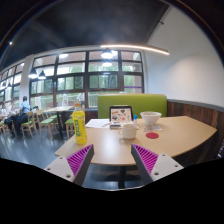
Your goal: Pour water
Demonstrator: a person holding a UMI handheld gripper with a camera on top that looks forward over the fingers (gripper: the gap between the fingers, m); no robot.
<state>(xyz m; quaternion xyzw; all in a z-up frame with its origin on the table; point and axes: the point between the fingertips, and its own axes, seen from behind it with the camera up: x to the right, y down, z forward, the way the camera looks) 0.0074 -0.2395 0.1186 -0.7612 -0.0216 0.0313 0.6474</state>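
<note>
Gripper hanging open before a café table

Windows (pixel 75 75), a long wall of dark-framed glass panes, are filling the far side of the room, with a slim curved light strip (pixel 135 47) glowing under the dark ceiling. A bright green upholstered bench (pixel 135 103) is sitting behind a pale wooden table with rounded corners (pixel 180 132), which is spreading out just beyond the fingers. On the table, a white bowl (pixel 151 119) is standing towards the right, a small upright tablet screen (pixel 121 114) is leaning near the middle, a white cup (pixel 128 130) is resting just in front of it, and flat papers (pixel 98 123) are lying beside the screen. A tall yellow carton-like container (pixel 80 126) is standing on the table's left part, just ahead of the left finger and apart from it; whether it is holding water cannot be told. The gripper (pixel 113 159) is hovering short of the table with its magenta-padded fingers (pixel 80 157) spread wide, gripping nothing. A person (pixel 24 106) is sitting far off by the windows.
</note>
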